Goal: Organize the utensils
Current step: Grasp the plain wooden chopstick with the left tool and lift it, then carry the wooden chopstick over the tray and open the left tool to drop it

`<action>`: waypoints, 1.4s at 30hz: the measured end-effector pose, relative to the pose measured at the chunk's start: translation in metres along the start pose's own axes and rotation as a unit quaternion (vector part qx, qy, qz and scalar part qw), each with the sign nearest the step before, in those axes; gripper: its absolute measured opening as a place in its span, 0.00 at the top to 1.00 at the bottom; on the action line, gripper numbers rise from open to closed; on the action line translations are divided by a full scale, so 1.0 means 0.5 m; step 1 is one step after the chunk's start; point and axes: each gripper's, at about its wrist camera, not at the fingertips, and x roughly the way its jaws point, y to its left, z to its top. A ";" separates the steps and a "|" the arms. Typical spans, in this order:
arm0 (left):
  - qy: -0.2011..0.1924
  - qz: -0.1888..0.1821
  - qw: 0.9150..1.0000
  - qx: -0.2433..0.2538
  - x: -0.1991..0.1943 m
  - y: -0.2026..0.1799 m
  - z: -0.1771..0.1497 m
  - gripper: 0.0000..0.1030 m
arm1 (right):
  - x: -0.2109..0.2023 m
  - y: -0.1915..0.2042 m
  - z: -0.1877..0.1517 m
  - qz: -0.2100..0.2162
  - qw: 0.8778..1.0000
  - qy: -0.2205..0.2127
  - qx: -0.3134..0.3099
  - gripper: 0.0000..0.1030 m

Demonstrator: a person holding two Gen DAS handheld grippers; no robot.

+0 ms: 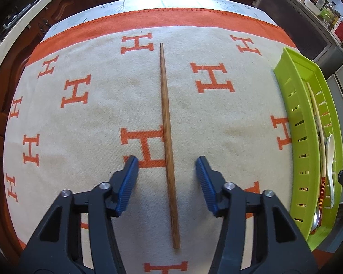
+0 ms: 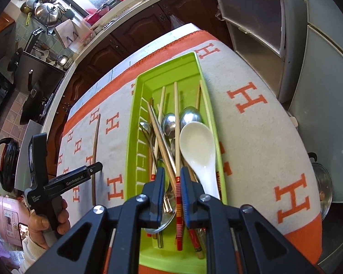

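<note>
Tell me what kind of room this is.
Most likely a home kitchen: steel pots hang over a tiled counter, dark wooden cabinets run beneath it, and a green utensil tray sits on the cloth-covered table.

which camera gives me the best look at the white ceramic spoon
The right wrist view: the white spoon lies face up in the green tray, with its whole bowl in sight. In the left wrist view the white spoon is only a narrow sliver at the right edge, behind the tray wall.
</note>
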 end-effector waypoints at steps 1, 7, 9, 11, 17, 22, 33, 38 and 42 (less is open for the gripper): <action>-0.001 0.000 1.000 0.001 -0.001 -0.002 0.001 0.65 | 0.001 0.002 -0.004 0.002 1.000 0.003 -0.001 0.87; -0.003 -0.004 1.000 -0.003 -0.006 -0.003 -0.003 0.78 | 0.006 0.031 -0.025 -0.001 0.999 0.016 -0.028 0.87; -0.004 -0.006 1.000 -0.005 -0.007 -0.002 -0.004 0.80 | 0.005 0.041 -0.031 -0.004 0.999 0.016 -0.038 0.87; -0.004 -0.012 1.000 -0.005 -0.008 0.000 -0.004 0.91 | 0.003 0.051 -0.034 -0.007 0.999 0.016 -0.046 0.87; 0.003 -0.048 0.999 -0.024 -0.021 0.007 -0.017 0.96 | -0.003 0.067 -0.042 -0.009 0.998 0.014 -0.054 0.87; -0.018 -0.072 0.997 -0.008 -0.083 -0.008 -0.039 0.96 | -0.004 0.071 -0.049 -0.016 0.999 0.014 -0.050 0.87; -0.097 -0.113 0.987 0.064 -0.273 -0.097 -0.083 0.96 | -0.028 0.063 -0.062 -0.012 0.999 0.002 -0.045 0.87; -0.105 -0.133 0.983 0.076 -0.315 -0.145 -0.080 0.96 | -0.040 0.044 -0.059 -0.012 0.999 -0.005 -0.035 0.87; -0.095 -0.147 0.981 0.085 -0.321 -0.198 -0.073 0.96 | -0.054 0.029 -0.049 -0.020 0.999 -0.016 -0.026 0.87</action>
